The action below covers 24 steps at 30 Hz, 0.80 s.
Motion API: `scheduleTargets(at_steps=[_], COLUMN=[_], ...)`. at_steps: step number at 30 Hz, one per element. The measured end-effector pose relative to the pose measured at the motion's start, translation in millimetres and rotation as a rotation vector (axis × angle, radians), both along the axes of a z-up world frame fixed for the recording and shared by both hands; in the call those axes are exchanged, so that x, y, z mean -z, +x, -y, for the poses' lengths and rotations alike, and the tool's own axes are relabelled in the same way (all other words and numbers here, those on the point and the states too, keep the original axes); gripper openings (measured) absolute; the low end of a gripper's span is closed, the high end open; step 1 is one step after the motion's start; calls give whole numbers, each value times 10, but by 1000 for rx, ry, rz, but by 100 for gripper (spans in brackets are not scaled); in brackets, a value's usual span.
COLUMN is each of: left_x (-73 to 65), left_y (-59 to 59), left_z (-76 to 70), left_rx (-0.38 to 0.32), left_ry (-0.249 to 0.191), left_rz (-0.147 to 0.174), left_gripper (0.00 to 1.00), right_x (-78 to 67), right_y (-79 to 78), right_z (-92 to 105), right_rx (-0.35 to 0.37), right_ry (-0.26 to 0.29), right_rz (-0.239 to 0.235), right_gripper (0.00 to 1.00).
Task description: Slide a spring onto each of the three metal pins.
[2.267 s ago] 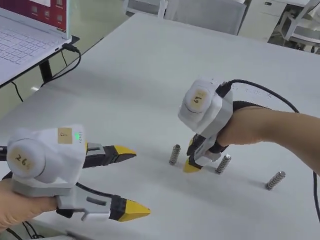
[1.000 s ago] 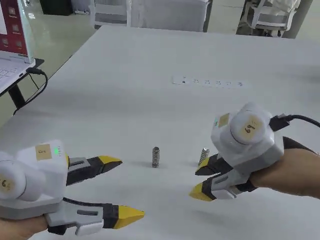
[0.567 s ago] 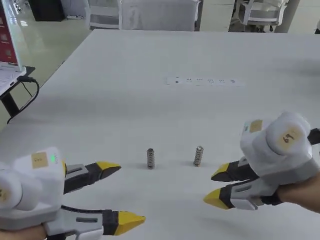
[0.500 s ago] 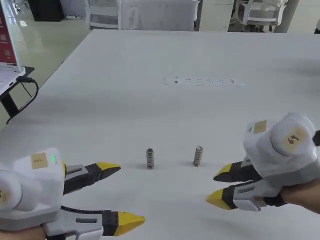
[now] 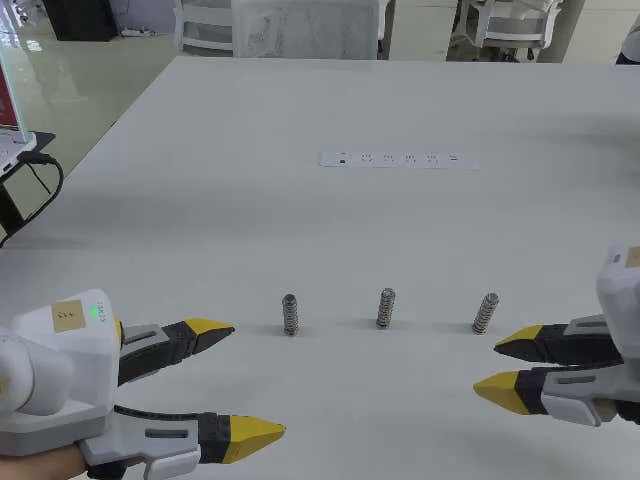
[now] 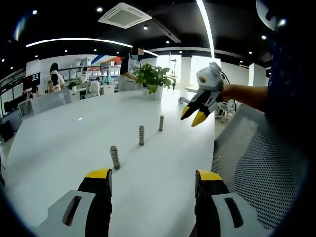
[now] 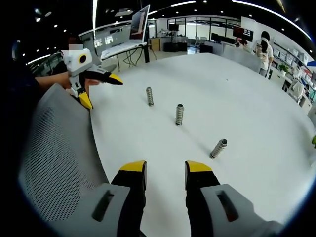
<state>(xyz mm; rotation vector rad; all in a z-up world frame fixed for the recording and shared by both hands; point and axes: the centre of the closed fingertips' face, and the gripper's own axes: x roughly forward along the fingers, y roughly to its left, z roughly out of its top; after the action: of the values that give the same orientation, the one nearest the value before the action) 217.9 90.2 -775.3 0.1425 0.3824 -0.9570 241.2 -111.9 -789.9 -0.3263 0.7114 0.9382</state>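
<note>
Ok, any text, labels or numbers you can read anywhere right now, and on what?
No text reads clearly.
The tan sticker on the left gripper: marks too small to read.
The socket strip in the table: marks too small to read.
The label on the right gripper: cut off at the edge.

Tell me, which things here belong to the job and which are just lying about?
Part of the job: left spring, middle spring, right spring, all standing in a row; left gripper and right gripper, both open.

Just lying about: socket strip, chair, potted plant.
</note>
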Motion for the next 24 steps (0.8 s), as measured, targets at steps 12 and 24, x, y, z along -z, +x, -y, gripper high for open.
scheduleTargets(at_steps=[12, 24], left_x=[48, 68], left_y=[1, -4], left_z=[-25, -34], left_rx=[-12, -20], left_ry=[-13, -40], left_rz=[-16, -30], left_gripper=[65, 70], right_x=[-66, -52], right_y=[-38, -31], right_z=[281, 357], right_rx=[65, 66], right_ry=[104, 137], right_rz=[80, 180], right_gripper=[39, 75])
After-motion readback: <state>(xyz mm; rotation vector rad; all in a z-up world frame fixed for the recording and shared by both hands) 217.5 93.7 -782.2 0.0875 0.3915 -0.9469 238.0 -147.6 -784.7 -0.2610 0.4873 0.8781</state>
